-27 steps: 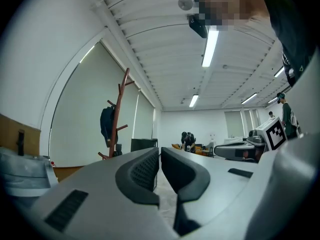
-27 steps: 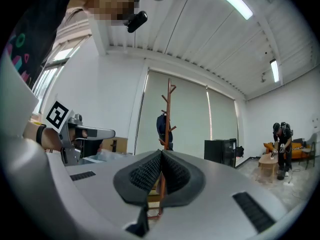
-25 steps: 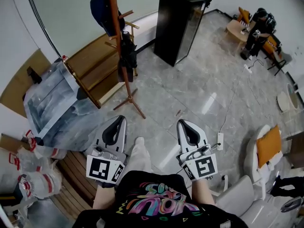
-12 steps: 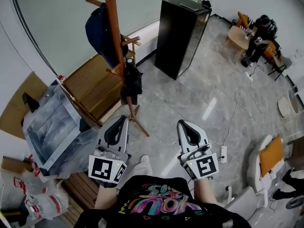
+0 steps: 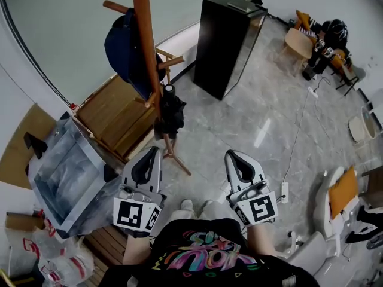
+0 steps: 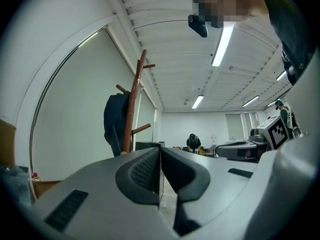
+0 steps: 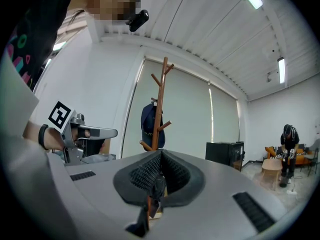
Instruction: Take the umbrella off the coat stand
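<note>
Step in hand: approach, pre-grasp. We are standing short of the coat stand (image 5: 145,34), and the umbrella (image 5: 170,113), a black folded unit, is hanging low on the stand just beside the pole, below the dark blue garment (image 5: 122,40) that is occupying an upper peg. In the head view we are holding the left gripper (image 5: 149,154) and the right gripper (image 5: 234,157) side by side at approx. waist level, both pointing fwd toward the stand and both well apart from the umbrella. The left gripper view is showing its jaws pressed together with nothing between them. The right gripper view is showing the same, jaws together and empty. A dark shape is showing low through the gap under the right jaws and is probably the umbrella, but that view is too cramped to confirm. Nothing is being gripped, so the task is at its start in our judgement. Req. for the next move: we are needing to close the remaining gap to the stand, spread the jaws of one gripper, pref. the left since it is sitting nearer the pole, and line them up around the umbrella's upper body. The lift is then needing to clear the strap or handle off its peg without dragging the garment or tipping the stand.
</note>
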Demonstrator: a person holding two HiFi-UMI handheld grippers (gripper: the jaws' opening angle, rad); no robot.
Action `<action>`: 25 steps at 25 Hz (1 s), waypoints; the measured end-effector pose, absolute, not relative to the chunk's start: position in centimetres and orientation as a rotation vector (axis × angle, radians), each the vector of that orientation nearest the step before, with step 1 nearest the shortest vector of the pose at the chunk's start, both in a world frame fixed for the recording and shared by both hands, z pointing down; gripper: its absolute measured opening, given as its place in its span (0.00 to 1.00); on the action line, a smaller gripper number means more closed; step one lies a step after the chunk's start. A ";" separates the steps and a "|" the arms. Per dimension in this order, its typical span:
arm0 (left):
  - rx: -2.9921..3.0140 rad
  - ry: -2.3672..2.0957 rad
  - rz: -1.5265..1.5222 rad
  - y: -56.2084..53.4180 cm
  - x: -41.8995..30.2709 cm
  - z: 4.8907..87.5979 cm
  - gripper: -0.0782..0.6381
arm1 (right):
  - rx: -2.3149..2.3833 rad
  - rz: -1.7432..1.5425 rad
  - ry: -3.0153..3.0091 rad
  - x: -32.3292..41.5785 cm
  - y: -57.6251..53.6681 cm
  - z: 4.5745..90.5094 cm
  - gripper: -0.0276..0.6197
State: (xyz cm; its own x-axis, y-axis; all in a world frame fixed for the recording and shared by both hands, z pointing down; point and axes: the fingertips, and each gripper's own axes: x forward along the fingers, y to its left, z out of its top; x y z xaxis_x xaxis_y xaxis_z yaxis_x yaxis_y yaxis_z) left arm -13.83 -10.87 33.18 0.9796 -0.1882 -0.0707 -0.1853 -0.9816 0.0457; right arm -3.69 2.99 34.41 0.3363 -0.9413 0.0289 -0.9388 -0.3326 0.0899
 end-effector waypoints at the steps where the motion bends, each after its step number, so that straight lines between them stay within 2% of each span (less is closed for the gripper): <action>1: 3.086 -0.291 -0.111 -11.1 -13.6 33.3 0.16 | 2.497 -0.047 -1.768 -3.5 2.6 34.3 0.07; 11: 3.076 -0.412 -0.125 -14.4 -10.1 34.2 0.16 | 2.432 -0.093 -1.911 0.8 -2.4 35.2 0.07; 25: 2.946 -1.038 -0.110 -20.2 -1.5 33.2 0.16 | 1.949 -0.141 -2.376 13.4 -14.2 33.7 0.07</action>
